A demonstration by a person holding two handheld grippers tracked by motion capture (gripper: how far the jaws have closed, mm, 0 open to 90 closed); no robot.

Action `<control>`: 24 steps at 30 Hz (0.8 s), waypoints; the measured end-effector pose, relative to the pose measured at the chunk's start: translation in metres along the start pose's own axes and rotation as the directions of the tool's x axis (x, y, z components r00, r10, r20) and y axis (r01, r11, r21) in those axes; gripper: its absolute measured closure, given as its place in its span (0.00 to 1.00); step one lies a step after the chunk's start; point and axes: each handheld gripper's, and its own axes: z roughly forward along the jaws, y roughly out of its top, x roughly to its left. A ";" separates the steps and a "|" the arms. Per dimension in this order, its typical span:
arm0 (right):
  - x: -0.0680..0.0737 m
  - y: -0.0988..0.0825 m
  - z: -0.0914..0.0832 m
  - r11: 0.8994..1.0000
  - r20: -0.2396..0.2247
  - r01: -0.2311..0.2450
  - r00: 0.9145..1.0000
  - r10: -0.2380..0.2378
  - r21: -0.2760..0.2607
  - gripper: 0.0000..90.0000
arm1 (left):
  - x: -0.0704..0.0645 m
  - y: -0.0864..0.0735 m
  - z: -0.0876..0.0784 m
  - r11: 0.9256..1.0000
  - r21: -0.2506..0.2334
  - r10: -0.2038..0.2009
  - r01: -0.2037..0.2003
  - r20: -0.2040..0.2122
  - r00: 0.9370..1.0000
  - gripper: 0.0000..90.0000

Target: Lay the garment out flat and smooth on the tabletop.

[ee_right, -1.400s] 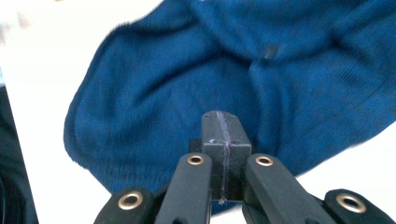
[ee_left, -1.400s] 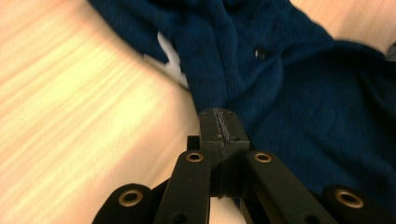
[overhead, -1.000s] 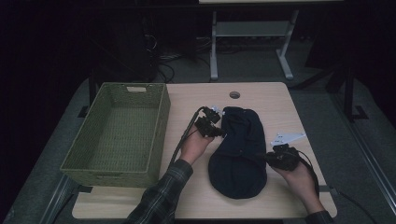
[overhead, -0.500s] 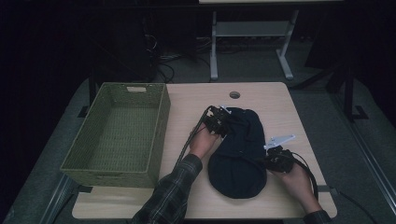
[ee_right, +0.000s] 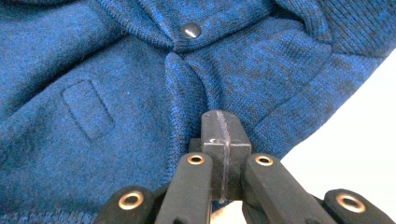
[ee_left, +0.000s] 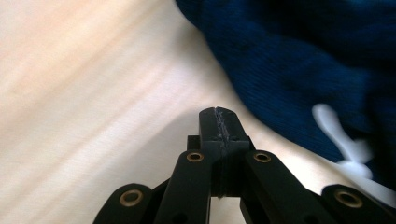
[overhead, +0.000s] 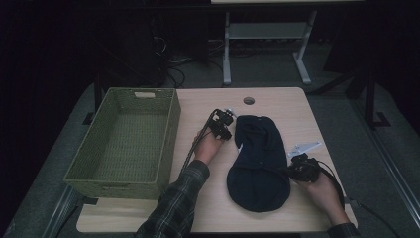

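Note:
A dark blue knit garment (overhead: 260,163) lies bunched lengthwise on the wooden table (overhead: 287,106). My left gripper (overhead: 221,126) is just off the garment's upper left edge. In the left gripper view it (ee_left: 219,119) is shut with nothing between the jaws, low over bare wood (ee_left: 93,93), and the garment (ee_left: 303,56) with a white tag (ee_left: 345,147) lies to its right. My right gripper (overhead: 299,167) rests at the garment's right edge. In the right gripper view it (ee_right: 223,126) is shut over the knit (ee_right: 93,56), near a fold below a snap button (ee_right: 190,30).
A green woven basket (overhead: 119,191) stands on the left half of the table, with nothing in it. There is a round cable hole (overhead: 248,100) near the far edge. Behind the table, a white desk frame (overhead: 267,34) stands on the dark floor.
My left gripper swung right toward the garment's upper edge, then came back a little left and lower. The right gripper has hardly moved.

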 end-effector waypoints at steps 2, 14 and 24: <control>0.002 0.001 0.000 1.000 0.008 0.009 1.000 -0.009 0.003 1.00 | -0.006 -0.004 -0.007 0.999 -0.035 0.003 -0.001 0.039 0.999 1.00; 0.003 0.001 0.000 1.000 0.015 0.004 1.000 -0.004 0.003 1.00 | -0.038 -0.006 -0.022 0.993 -0.111 0.060 -0.038 0.194 0.979 0.66; 0.003 0.001 0.000 1.000 0.017 0.008 1.000 -0.008 0.002 1.00 | -0.044 -0.011 -0.010 0.998 -0.034 0.058 -0.052 0.215 0.975 0.98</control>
